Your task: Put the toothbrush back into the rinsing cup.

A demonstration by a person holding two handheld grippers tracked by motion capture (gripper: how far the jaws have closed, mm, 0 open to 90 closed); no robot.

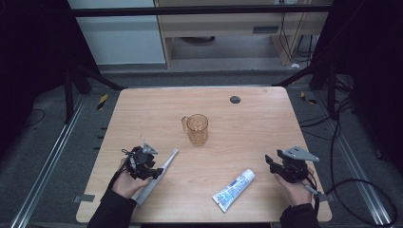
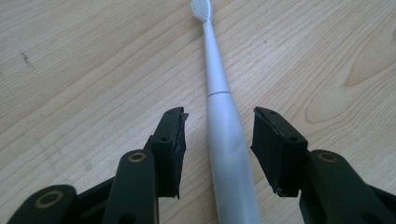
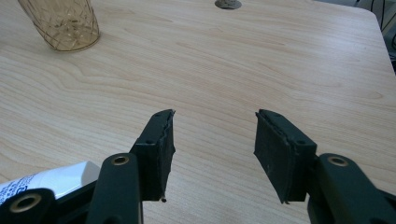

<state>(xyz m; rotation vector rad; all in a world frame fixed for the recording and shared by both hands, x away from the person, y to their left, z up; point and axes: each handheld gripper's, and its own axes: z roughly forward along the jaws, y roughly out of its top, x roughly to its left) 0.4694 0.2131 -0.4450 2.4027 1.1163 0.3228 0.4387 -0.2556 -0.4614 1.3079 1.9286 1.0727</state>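
Because the left gripper (image 2: 219, 135) straddles the toothbrush (image 2: 219, 116) handle with jaws wide and not touching, ready to pinch it, the brush lies at seven o'clock of the cup (image 1: 197, 128), while the right gripper (image 3: 215, 140) waits open and empty

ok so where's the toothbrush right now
The toothbrush lies flat on the table's near-left part, between the open jaws of the left hand-held gripper, its head pointing toward the amber cup.

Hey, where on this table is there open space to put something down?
The wood is bare between the amber cup and the table's far edge, and ahead of the right gripper. It is busier near the front: the toothbrush lies between the left gripper's jaws, the toothpaste tube mid-front.
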